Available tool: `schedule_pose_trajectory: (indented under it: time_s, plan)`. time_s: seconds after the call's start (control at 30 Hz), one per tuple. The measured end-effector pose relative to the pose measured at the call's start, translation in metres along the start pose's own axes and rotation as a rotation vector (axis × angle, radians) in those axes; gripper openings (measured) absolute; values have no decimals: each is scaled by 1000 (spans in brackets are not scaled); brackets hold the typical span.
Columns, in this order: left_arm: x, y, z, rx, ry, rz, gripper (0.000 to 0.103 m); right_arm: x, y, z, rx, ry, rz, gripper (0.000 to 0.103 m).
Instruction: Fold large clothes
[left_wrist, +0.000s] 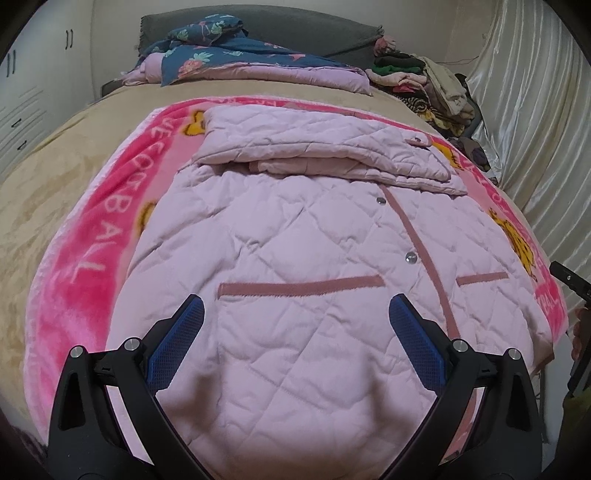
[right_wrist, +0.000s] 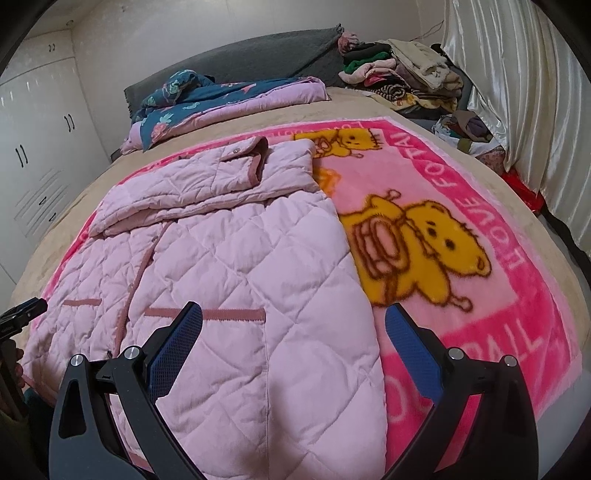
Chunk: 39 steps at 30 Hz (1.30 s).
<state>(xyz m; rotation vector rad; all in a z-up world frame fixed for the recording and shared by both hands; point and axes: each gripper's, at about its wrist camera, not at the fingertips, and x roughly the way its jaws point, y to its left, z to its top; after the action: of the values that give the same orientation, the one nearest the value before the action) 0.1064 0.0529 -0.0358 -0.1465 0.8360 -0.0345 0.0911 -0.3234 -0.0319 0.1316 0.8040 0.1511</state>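
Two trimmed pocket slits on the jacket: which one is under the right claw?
The longer pocket slit, right of the button placket, just ahead of the open right claw. The shorter one lies beyond the placket, toward the left claw.

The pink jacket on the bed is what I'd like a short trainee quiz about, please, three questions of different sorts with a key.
1. True or false: the left gripper is clamped on the jacket.
2. Multiple choice: what lies directly under the jacket? A) a bare wooden floor B) a pink blanket with yellow bears C) a grey towel
3. Short answer: which part of the jacket is already folded over its body?

Key
1. False. Both the left gripper and the right gripper are open above the hem, holding nothing.
2. B.
3. The sleeves, folded across the chest near the collar.
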Motion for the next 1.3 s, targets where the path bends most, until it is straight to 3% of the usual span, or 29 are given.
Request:
schedule_pose_trajectory:
  time_s: [0.63, 1.3]
  plan:
    - [-3, 47, -23, -57, 62, 7, 94, -12, 11, -13, -31, 16, -47, 99]
    - [-7, 76, -37, -60, 106, -87, 94, -5, 13, -21, -26, 48, -61, 99]
